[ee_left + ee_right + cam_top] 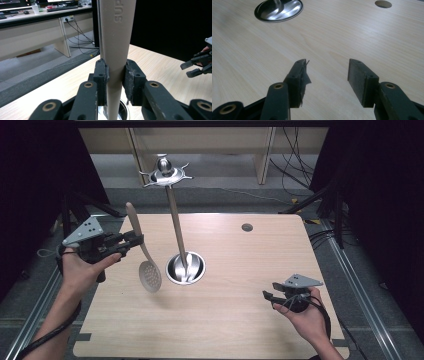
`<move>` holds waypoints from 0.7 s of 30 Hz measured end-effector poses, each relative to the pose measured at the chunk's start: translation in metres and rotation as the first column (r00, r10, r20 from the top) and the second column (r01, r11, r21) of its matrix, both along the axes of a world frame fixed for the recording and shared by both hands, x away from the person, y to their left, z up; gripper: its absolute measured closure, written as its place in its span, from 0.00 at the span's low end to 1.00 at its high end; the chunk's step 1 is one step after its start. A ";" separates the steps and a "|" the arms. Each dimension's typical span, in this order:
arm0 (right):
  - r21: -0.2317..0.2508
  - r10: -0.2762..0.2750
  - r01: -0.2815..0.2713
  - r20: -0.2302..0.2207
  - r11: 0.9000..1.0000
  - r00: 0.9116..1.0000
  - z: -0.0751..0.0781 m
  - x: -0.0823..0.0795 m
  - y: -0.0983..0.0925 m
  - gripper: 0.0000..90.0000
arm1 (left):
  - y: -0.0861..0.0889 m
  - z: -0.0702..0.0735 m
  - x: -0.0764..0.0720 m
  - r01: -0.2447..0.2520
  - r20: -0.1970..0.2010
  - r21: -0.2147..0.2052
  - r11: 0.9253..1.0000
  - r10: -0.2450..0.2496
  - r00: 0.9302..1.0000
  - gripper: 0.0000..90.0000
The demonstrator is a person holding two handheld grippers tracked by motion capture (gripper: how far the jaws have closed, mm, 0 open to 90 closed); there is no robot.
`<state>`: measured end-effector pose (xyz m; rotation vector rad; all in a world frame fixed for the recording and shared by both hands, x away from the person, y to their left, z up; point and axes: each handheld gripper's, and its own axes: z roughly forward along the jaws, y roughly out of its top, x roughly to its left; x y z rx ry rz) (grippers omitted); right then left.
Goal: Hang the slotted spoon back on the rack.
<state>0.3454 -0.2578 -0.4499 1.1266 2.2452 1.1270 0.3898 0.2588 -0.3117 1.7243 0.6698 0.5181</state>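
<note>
- High view: pale wooden table point(240, 320) seen from above, with a round steel base plate point(185, 268) set into its top left of centre; used below as the landmark.
- Rising from the steel base plate, a slim metal pole point(175, 215) topped by a shiny hook-rimmed utensil rack point(165, 172).
- Left of the steel base plate, beige plastic slotted spoon point(141, 251) held in the air, perforated round head low and nearest the plate, handle slanting up and away.
- Left gripper point(131, 241), held in a hand point(80, 270) further left of the plate, clamped across the spoon's handle about mid-length.
- Right of the steel base plate and nearer the person, right gripper point(268, 298) low over the table in the other hand point(305, 317), jaws parted, nothing between them.
- Small round hole point(247, 227) in the tabletop beyond and right of the plate.
- Left gripper view: black jaws pressed on both sides of the beige handle point(116, 50), raised lettering on it; steel base plate point(123, 110) partly visible below; right gripper point(191, 68) off at the right edge.
- Right gripper view: jaws wide apart over bare wood, frayed padding on the left jaw; steel base plate point(278, 10) ahead at upper left, round hole point(383, 3) at upper right.
</note>
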 end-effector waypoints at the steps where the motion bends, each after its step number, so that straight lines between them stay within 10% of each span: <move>1: 0.000 0.000 0.000 0.000 1.000 1.000 0.000 0.000 0.000 0.55 | 0.000 0.001 0.001 0.002 -0.004 -0.002 1.000 -0.002 1.000 0.81; 21: -0.001 0.000 0.000 0.000 1.000 1.000 0.000 0.000 0.000 0.55 | -0.002 0.014 0.015 0.059 -0.010 0.007 0.998 -0.059 0.998 0.81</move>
